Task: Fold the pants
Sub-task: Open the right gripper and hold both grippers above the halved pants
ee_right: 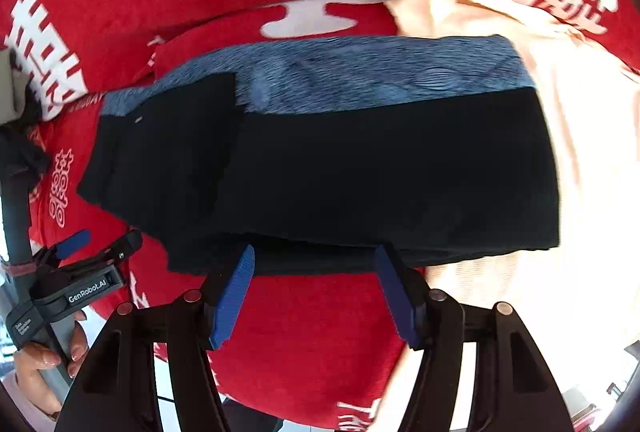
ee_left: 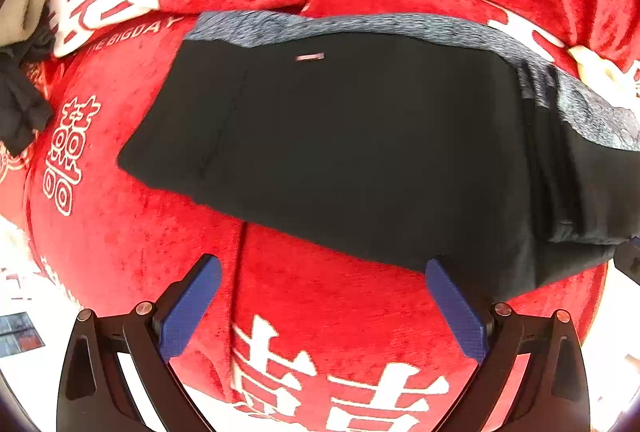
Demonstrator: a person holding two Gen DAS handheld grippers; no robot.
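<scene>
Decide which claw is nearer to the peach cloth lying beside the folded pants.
Right. The right claw hovers open at the pants' near edge, close beside the peach cloth. The left claw is open toward the pants' other end, farther away.

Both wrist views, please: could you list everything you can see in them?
pants: one, black with blue-grey band, folded on the cloth, centre.
cloth: one, red with white characters, under everything.
peach garment: one, right of and under the pants.
dark garment: one, far left.
left tongs: open, blue pads, empty, near the pants' front edge.
right tongs: open, blue pads, at the pants' front edge.
hand: one, holding the left tongs' handle.
</scene>
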